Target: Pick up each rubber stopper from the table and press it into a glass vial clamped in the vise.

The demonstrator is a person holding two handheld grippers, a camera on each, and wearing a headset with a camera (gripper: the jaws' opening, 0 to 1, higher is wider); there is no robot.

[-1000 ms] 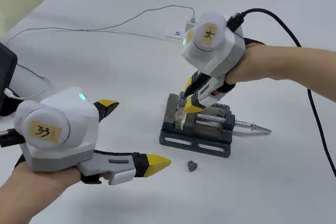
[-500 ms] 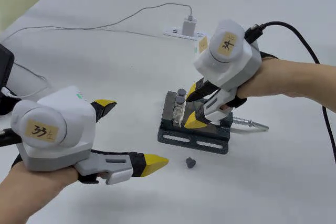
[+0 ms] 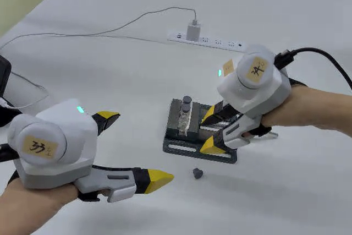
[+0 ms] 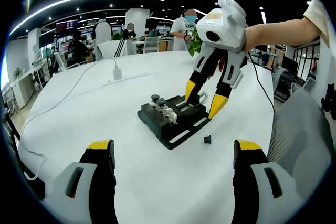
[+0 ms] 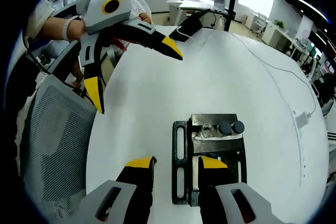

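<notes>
Over vise (image 3: 184, 146), right gripper (image 3: 209, 131), jaws apart

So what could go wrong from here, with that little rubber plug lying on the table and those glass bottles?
1. The loose stopper is small and lies close to the vise. The open left gripper might nudge it away instead of pinching it.
2. The open right gripper hovers right beside the glass vials, so a careless swing could knock them.
3. Pressing a stopper in off-centre might crack the glass.
</notes>
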